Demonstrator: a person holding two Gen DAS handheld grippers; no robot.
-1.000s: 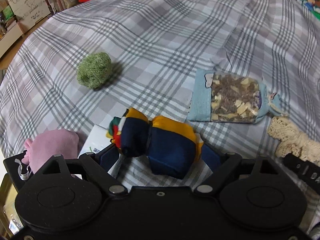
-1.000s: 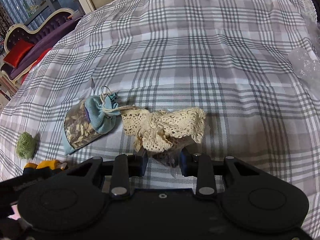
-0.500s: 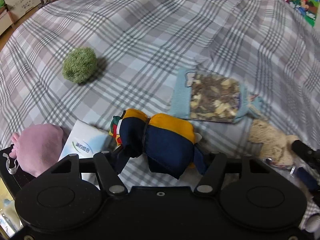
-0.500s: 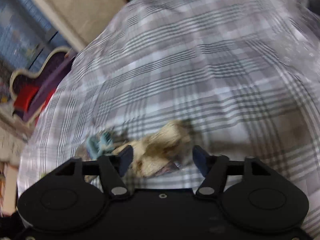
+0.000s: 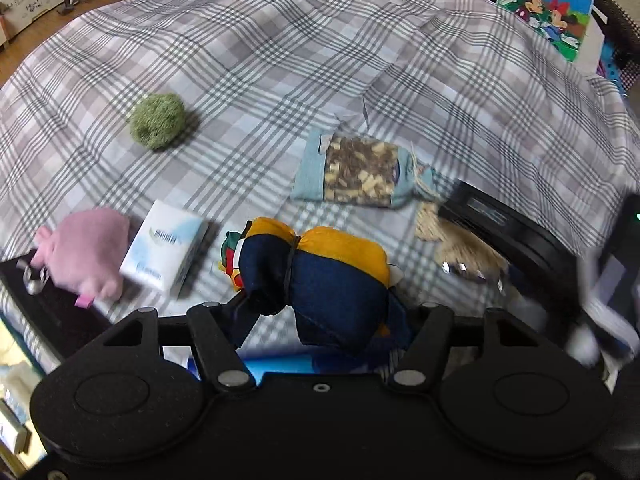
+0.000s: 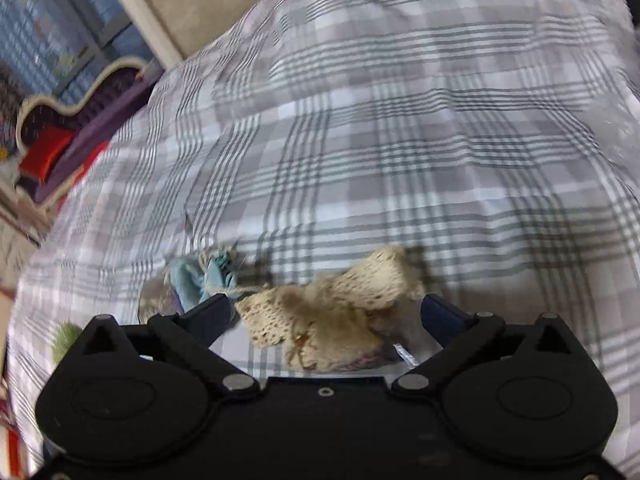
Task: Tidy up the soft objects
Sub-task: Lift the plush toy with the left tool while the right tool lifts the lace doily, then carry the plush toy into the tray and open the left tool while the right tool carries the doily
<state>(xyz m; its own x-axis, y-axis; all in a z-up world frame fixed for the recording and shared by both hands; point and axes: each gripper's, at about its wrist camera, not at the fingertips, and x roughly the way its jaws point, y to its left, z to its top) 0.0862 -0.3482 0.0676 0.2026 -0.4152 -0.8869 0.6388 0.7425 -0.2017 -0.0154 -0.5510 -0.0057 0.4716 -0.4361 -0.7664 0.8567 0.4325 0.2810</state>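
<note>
My left gripper (image 5: 320, 312) is clamped on the navy-and-orange stuffed plush toy (image 5: 320, 272), fingers pressed against both its sides near the bed's near edge. My right gripper (image 6: 326, 312) has its fingers spread wide around the cream crocheted lace pouch (image 6: 332, 316); the pads are apart from the lace, not squeezing it.

Landmark: the grey-and-white plaid bedspread (image 5: 280, 60). Its far half is bare fabric, with lots of room beyond the toy. The near-left edge drops off beside a dark strip (image 5: 48, 304); the far-right edge meets a cartoon-mouse picture box (image 5: 548, 12). In the right wrist view the spread runs bare to the far and right sides, and a purple sofa with a red cushion (image 6: 60, 136) sits off its left edge.

On the spread:
- fuzzy green ball (image 5: 157, 126), far-left of the toy, well apart from the rest
- pink plush pouch (image 5: 90, 250) at the near-left edge, touching the white-and-blue tissue pack (image 5: 164, 254), which lies just left of the toy
- light-blue drawstring sachet with a clear window (image 5: 360, 172), beyond the toy, filled with brown and tan dried bits; its tied neck lies just beside the lace pouch

Lace pouch contents: something shiny shows at its edge, too blurred to tell.
</note>
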